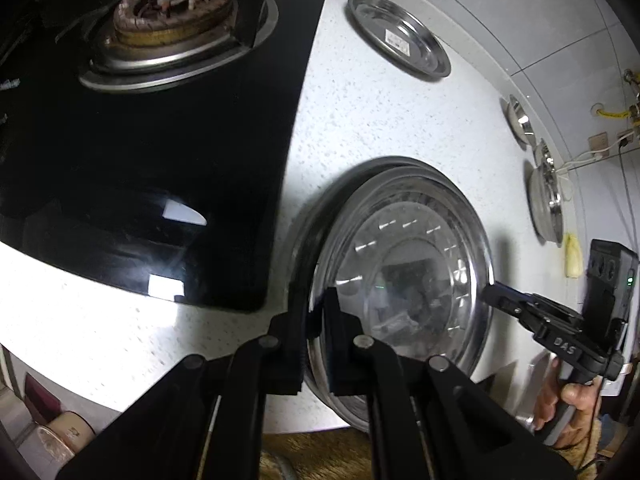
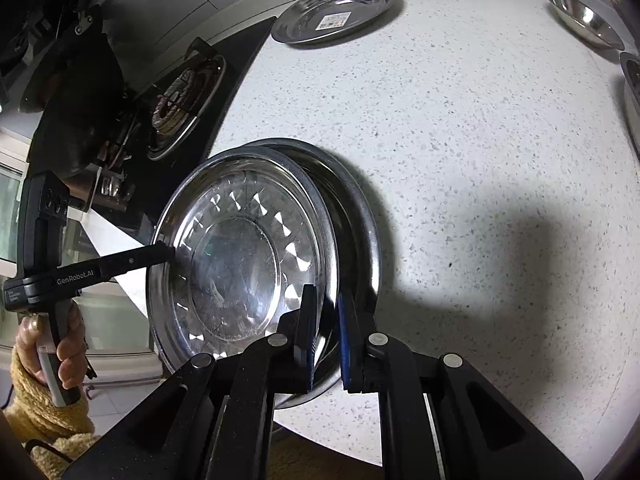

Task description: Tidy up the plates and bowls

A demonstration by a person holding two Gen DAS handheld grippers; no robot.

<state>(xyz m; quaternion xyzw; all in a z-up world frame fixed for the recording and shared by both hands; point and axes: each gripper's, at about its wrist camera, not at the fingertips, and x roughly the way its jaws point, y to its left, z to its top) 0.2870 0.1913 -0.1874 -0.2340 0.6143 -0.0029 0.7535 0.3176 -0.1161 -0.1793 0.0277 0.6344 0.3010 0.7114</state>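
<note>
From the left wrist view, the left gripper (image 1: 316, 336) has its jaws pinched narrow on the rim of a steel plate (image 1: 404, 264). The plate sits over another plate, whose rim (image 1: 316, 216) shows behind it, near the front edge of the speckled white surface (image 1: 360, 128). The black hob (image 1: 160, 160) lies along the surface's left side, and a shallow steel dish (image 1: 396, 36) rests toward the back edge. More steel bowls (image 1: 546, 204) line the right edge. The right gripper (image 1: 490, 294) reaches the plate's opposite rim, held by a hand (image 1: 568, 408).

From the right wrist view, the right gripper (image 2: 326, 336) has its jaws narrowed on the near rim of the same plate (image 2: 240, 256), tilted above the lower plate (image 2: 360, 208). The left gripper (image 2: 170, 250) meets the far rim, a hand (image 2: 52, 356) in a fuzzy sleeve gripping its handle. The shallow dish (image 2: 332, 12) lies near the back edge.
</note>
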